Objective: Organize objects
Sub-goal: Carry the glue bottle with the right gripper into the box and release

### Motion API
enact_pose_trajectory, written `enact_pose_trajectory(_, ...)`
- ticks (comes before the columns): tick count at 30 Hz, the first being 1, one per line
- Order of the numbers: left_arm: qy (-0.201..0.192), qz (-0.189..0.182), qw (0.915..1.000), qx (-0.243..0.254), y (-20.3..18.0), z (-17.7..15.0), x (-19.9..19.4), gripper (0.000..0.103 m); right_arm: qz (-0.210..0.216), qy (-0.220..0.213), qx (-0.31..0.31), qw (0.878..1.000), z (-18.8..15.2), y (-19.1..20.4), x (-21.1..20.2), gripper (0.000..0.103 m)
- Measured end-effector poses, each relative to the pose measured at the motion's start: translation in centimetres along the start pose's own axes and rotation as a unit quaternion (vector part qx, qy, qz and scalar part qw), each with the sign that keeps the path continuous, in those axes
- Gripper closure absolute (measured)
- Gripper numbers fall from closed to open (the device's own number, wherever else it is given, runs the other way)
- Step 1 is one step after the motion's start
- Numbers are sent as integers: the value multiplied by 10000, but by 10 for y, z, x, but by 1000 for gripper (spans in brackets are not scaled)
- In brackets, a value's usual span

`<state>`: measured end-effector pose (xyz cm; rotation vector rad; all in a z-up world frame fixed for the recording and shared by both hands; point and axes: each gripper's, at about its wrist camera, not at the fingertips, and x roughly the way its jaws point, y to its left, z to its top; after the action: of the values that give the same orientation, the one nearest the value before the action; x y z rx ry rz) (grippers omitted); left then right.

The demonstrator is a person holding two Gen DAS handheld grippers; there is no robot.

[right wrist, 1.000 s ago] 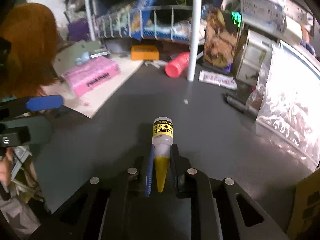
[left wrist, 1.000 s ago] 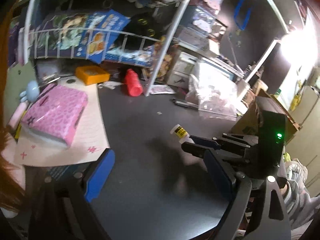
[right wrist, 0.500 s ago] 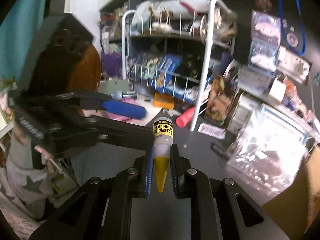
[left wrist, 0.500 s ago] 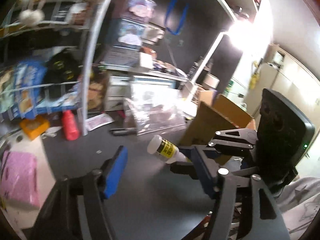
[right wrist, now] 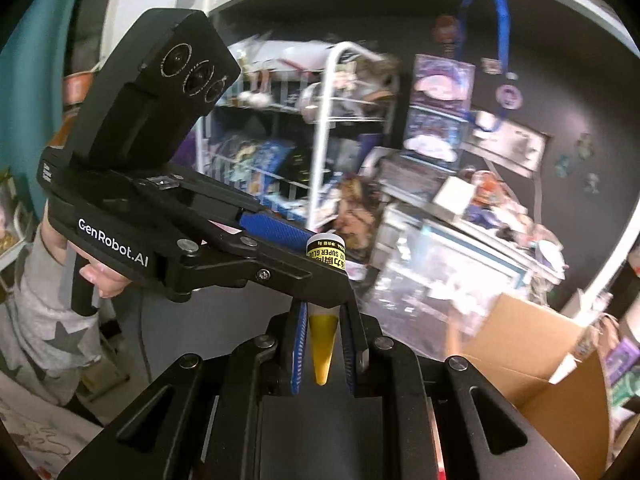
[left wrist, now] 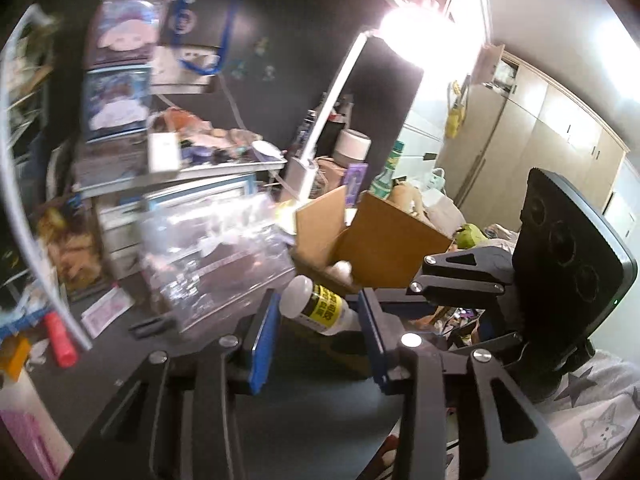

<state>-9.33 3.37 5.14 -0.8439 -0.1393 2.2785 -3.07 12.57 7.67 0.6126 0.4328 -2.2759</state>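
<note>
your right gripper (right wrist: pixel 322 344) has its jaws clamped on the yellow nozzle end of the glue bottle (right wrist: pixel 326 258), held in the air above the worktop (left wrist: pixel 320 412). your left gripper (left wrist: pixel 318 334) is closing its jaws around the bottle's capped end; the pads look just short of contact. if both grips fight, the bottle could twist out or get squeezed. let go too early on the right and it may fall short of the cardboard box (left wrist: pixel 384 236).
</note>
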Motion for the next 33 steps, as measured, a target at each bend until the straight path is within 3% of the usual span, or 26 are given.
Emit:
enact_pose_trajectory(13, 611, -416, 9968, 311, -50, 49, 92, 66, -569, 262, 666, 9958, -33, -86, -46, 92)
enact_pose_trajectory(28, 978, -500, 9932, 388, -60, 59, 144, 66, -766, 799, 920, 9896, -56, -130, -41, 92)
enact_pose_trajectory(30, 970, -438, 9935, 407, -60, 60, 145, 58, -798, 838, 933, 9889, -57, -131, -41, 92)
enact_pose_trajectory(32, 860, -278, 9950, 435, -60, 61, 142, 24, -817, 863, 940, 9885, -56, -133, -41, 90)
enact_pose_trajectory(33, 774, -181, 9958, 444, -59, 60, 139, 18, -872, 881, 956, 9877, -56, -133, -41, 85)
